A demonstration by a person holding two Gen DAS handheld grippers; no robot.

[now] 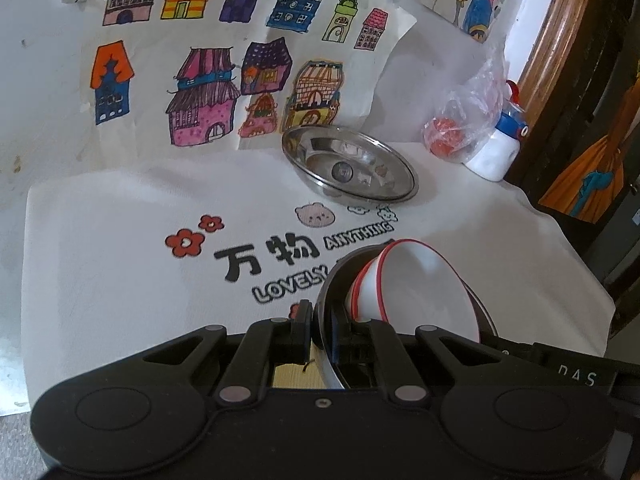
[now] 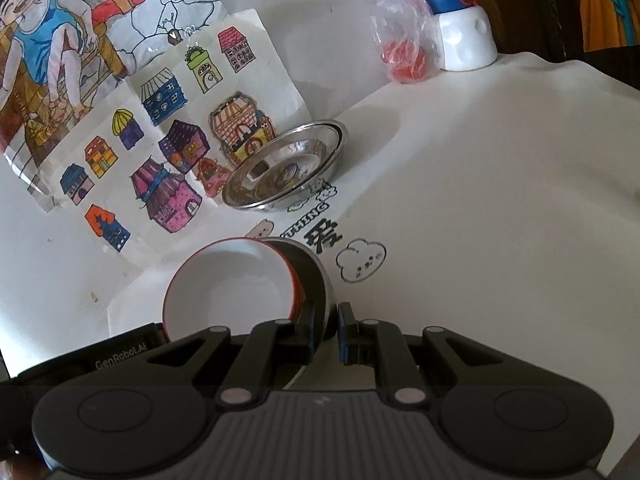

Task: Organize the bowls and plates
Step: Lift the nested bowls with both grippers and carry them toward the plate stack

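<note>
**Two grippers clamp one steel plate carrying a tilted bowl**

Counted: two steel plates, one red-rimmed white bowl, one plastic bag, one white bottle with a blue-and-red cap.

On the left, children's drawings of coloured houses (image 1: 208, 80) lean on the wall behind the white printed tablecloth (image 1: 100, 280). The left gripper (image 1: 322, 334) reaches in low from the near edge, its fingers closed on the rim of the near steel plate (image 1: 332, 280), which is tipped up on edge. Inside that plate sits the red-rimmed white bowl (image 1: 420, 288), tilted on its side. The right gripper (image 2: 325, 334) pinches the same plate's opposite rim, though a small gap shows beside its right finger.

Further back, the second steel plate (image 1: 352, 168) rests empty on the cloth near the drawings. At the far right stand the plastic bag (image 1: 460, 128) holding something red, and just beside it the white bottle (image 1: 496, 152).
</note>
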